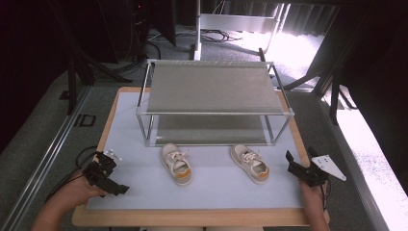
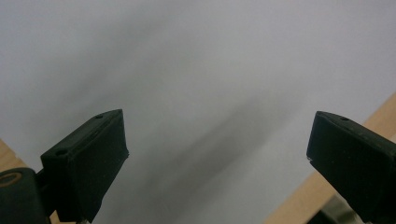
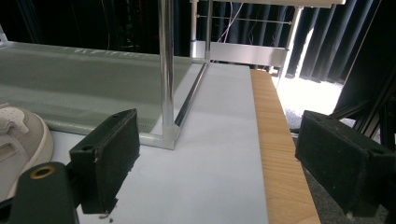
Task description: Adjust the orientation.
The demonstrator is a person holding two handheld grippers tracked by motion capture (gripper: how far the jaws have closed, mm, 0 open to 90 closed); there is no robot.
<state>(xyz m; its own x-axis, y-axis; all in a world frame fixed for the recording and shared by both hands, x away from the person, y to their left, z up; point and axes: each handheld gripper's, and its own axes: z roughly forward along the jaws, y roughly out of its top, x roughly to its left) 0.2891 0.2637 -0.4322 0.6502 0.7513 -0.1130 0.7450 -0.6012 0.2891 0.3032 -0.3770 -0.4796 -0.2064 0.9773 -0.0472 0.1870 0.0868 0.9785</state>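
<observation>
The 2-tier rack (image 1: 211, 91) stands on the worktop (image 1: 144, 192) beyond both grippers. The 2 shoes (image 1: 176, 164) (image 1: 249, 163) sit between the left gripper (image 1: 126, 189) and right gripper (image 1: 287, 156), whose fingers (image 3: 109, 154) gape wide, holding nothing. Likely light and soft; pinch each at its stiffer heel collar.

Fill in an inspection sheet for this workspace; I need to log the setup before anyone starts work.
Surface: white mat on a wooden table, bare in front of the shoes.
Job's things: left shoe and right shoe, apart, soles down, in front of the two-tier metal rack; both shelves hold nothing.
Clutter: nothing seen.
Grippers: left hand-held gripper and right hand-held gripper are both open, holding nothing, near the mat's outer edges.
Cables: one trails from the left hand-held gripper; more lie on the floor behind.
Surroundings: dark curtains, metal frames, bright light at right.
</observation>
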